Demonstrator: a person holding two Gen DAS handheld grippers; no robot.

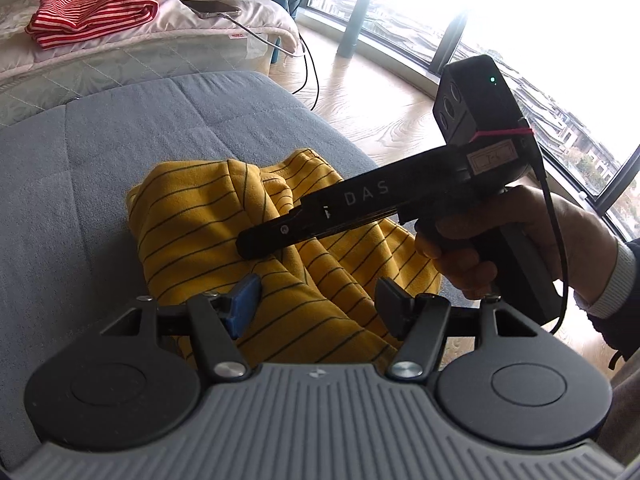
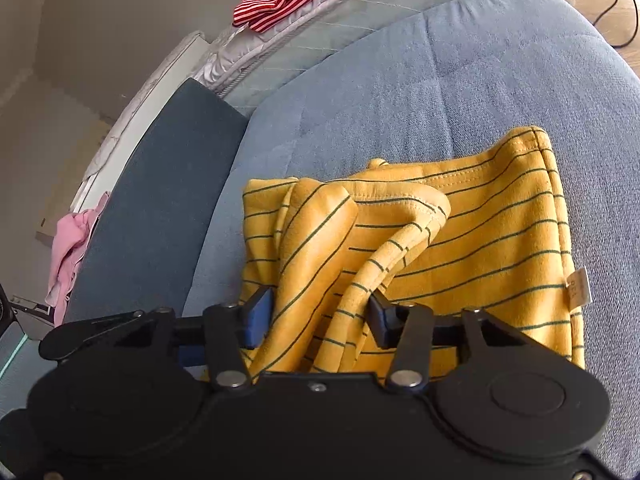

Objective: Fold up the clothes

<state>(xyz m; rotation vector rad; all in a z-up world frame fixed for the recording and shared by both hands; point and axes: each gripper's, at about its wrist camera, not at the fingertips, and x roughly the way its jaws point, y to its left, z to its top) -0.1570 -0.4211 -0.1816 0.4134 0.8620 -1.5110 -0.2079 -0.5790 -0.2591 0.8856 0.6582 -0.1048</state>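
Observation:
A yellow garment with thin dark stripes (image 1: 192, 232) lies crumpled on a blue-grey cushion (image 1: 80, 168). My left gripper (image 1: 316, 300) hovers over its near edge, open, with cloth below the gap between the fingers. A hand (image 1: 460, 256) holds my right gripper (image 1: 250, 246), which reaches in side-on from the right, tip down on the garment's middle. In the right wrist view the right gripper (image 2: 320, 314) stands open, and raised folds of the yellow garment (image 2: 500, 240) bulge between its fingers. A white tag (image 2: 578, 286) hangs off the garment's right edge.
A folded red-and-white striped garment (image 1: 92, 10) and a phone (image 1: 212, 8) lie on a bed behind the cushion. Cables (image 1: 308, 64) trail over the wooden floor by the windows. A dark blue armrest (image 2: 160, 200) borders the cushion's left side, with pink cloth (image 2: 72, 248) beyond it.

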